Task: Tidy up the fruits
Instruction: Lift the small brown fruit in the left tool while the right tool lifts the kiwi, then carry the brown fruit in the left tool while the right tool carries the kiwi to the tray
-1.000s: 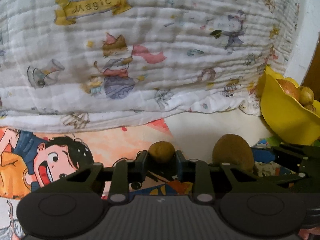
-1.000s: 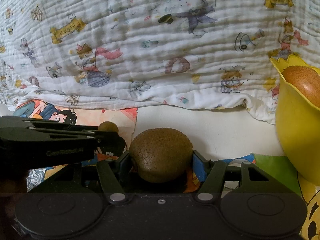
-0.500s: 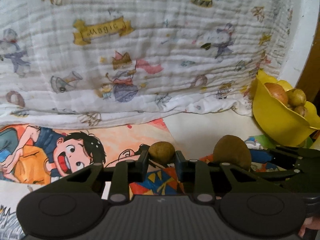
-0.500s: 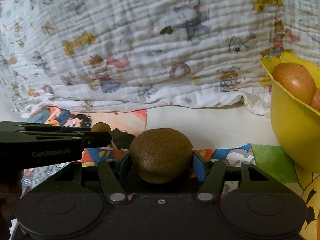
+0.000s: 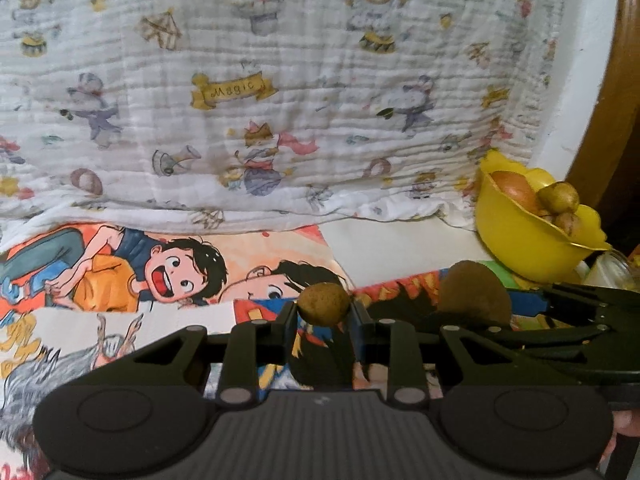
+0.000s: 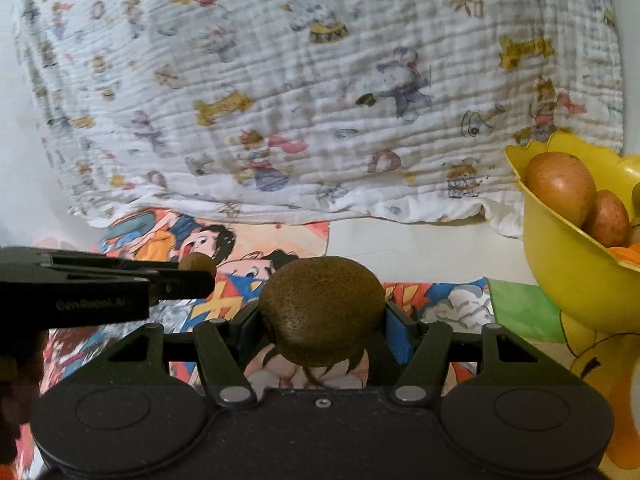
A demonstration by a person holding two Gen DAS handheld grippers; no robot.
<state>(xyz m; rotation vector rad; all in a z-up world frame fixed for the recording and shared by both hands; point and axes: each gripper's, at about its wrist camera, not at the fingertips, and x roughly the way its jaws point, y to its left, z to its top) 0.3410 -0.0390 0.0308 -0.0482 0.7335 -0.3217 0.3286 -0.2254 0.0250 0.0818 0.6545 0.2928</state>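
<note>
The left gripper point(image 5: 324, 314) clamps a small brown fruit point(image 5: 323, 304), the right gripper point(image 6: 322, 320) a kiwi point(image 6: 322, 310), near the yellow bowl point(image 6: 560, 280) at far right.

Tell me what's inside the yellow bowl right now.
The bowl holds a large brown fruit, a smaller one beside it, and something orange at the rim. Its wall hides anything lower.

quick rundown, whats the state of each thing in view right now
left gripper: shut on the small brown fruit, held off the mat
right gripper: shut on the kiwi
yellow bowl: upright, several fruits inside
patterned blanket: draped behind, lower edge on the surface
cartoon mat: lying flat
</note>
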